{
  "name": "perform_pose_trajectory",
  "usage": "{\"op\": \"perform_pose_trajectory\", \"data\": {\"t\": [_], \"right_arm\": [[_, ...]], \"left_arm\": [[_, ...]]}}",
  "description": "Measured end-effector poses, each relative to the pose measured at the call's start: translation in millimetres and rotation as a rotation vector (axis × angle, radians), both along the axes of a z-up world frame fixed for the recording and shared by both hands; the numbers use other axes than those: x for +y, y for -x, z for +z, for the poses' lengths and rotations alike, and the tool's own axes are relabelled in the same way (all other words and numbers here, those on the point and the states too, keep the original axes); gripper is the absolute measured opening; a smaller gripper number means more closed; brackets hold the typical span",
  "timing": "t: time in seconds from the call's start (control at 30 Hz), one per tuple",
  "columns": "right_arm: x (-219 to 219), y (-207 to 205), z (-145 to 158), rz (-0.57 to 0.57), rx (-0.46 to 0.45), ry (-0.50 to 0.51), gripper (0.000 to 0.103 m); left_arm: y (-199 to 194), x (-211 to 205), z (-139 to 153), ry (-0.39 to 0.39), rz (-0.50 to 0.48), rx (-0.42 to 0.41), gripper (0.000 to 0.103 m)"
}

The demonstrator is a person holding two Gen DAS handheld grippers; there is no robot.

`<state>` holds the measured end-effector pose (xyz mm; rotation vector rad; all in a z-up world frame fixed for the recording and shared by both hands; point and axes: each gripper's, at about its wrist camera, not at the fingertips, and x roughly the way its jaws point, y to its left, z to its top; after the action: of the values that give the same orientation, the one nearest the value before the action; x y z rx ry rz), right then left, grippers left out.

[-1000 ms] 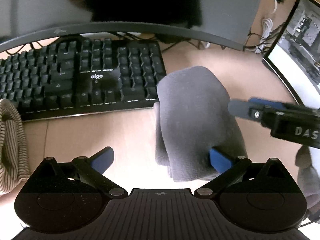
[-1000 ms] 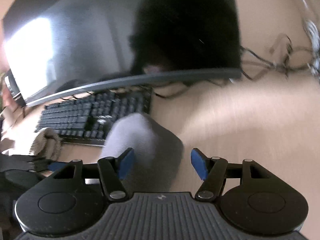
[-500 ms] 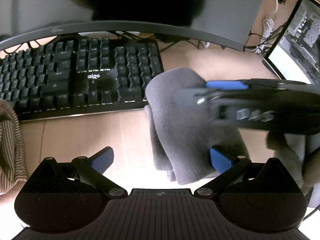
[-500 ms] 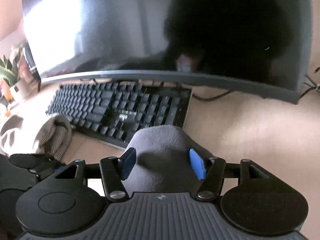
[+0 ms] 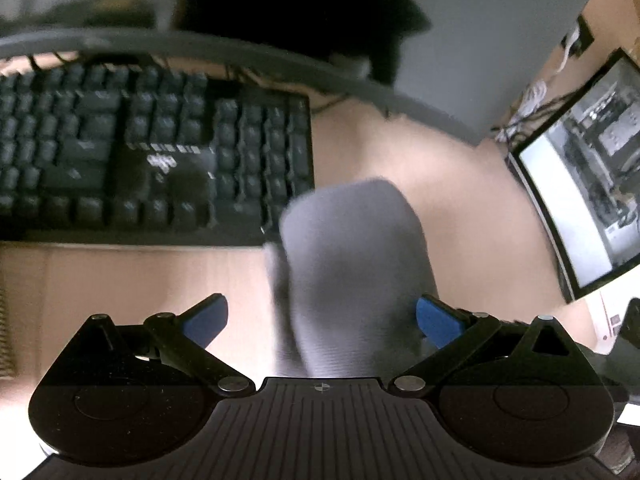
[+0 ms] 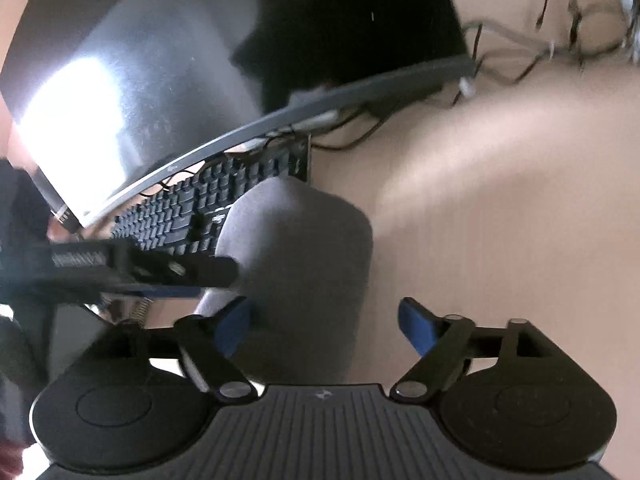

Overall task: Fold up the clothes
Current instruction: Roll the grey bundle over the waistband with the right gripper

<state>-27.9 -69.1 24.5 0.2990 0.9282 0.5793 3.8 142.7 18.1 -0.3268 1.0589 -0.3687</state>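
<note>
Grey cloth, one folded garment [image 5: 352, 264], lies on the tan desk [image 5: 120, 280] in the left wrist view, its far end just beside the right front corner of the single black keyboard [image 5: 152, 160]. The left gripper [image 5: 322, 316] has its two blue-padded fingers spread wide, with the garment's near end between them; the right pad [image 5: 434, 320] sits against the cloth's edge, though blur makes actual contact hard to judge, and the left pad stands clear of it. Two screens show: one large curved monitor [image 5: 480, 40] behind the keyboard, its face dark with a reflection, and one lit screen [image 5: 580, 184] cut off by the right edge. A striped scrap at the far left edge is too cropped to identify. The whole view is smeared by motion.

From the right wrist view, the same garment [image 6: 304, 264] rises as a rounded hump in front of the keyboard [image 6: 224, 208]. The right gripper [image 6: 324, 324] is also spread, not pinching; its left pad [image 6: 236, 324] touches or overlaps the cloth's side, and its right pad hangs over bare desk [image 6: 500, 200]. The left gripper [image 6: 200, 276] reaches in level from the left edge, its tips at the garment's left side; whether it is parted cannot be told from here. One tangle of cables [image 6: 540, 40] lies at the desk's far right, blurred.
</note>
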Motion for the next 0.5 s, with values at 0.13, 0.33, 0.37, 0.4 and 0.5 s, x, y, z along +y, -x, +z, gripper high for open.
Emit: {"op": "perform_pose_trajectory", "data": {"t": [0.13, 0.33, 0.37, 0.4, 0.5], "right_arm": [[13, -2, -2, 0.075, 0.042, -0.04, 0.064], [20, 14, 12, 0.214, -0.015, 0.055, 0.058], [18, 16, 14, 0.231, -0.014, 0.055, 0.057], [17, 17, 14, 0.243, -0.016, 0.054, 0.057], [17, 18, 15, 0.268, -0.023, 0.053, 0.057]], "left_arm": [[5, -9, -4, -0.01, -0.008, 0.019, 0.102], [26, -14, 1, -0.039, -0.003, 0.002, 0.102], [29, -14, 3, -0.047, 0.003, -0.006, 0.102], [32, -14, 5, -0.055, 0.01, -0.014, 0.102], [42, -14, 12, -0.077, 0.03, -0.039, 0.102]]}}
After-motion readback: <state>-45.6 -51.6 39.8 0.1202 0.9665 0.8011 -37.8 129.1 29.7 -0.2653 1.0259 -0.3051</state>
